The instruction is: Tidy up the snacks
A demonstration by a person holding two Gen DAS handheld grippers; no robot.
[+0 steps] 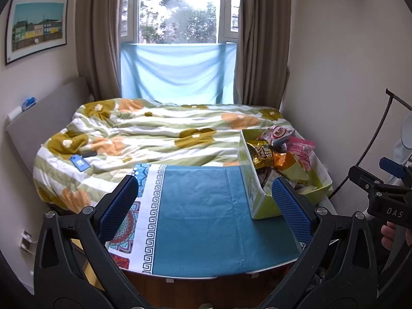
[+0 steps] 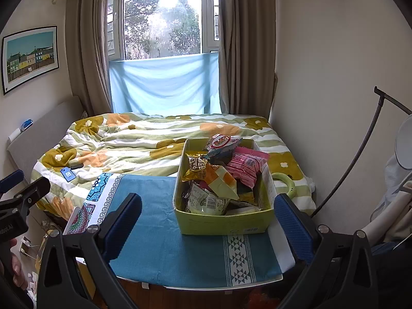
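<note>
Nearest each lens, both grippers hang above the front edge of a small table with nothing between their blue pads. The left gripper (image 1: 206, 209) has its 2 fingers spread wide over bare teal cloth; the right gripper (image 2: 208, 221) is just as wide, its span taking in the near end of the snack box. Neither touches anything.

On the teal tablecloth (image 2: 159, 234) sits the yellow-green cardboard box (image 2: 226, 222), toward the table's right side. Its long axis runs away from the grippers toward the bed, with 1 short end wall facing them. It is heaped with snack packets (image 2: 219, 177): a gold crinkled bag (image 2: 197, 166) at the left, a pink packet (image 2: 246, 167) at the right, a white-and-red packet (image 2: 222, 139) at the far end, a pale green-labelled packet (image 2: 206, 200) at the near end.

Beyond the table lies a bed with a floral quilt (image 2: 144, 139), a blue phone (image 2: 67, 174) on its left part. A pale green ring (image 2: 285, 182) lies on the quilt just right of the box. Farther back is a window (image 2: 162, 20) between brown curtains, with light-blue fabric (image 2: 164, 85) across its lower part.
</note>
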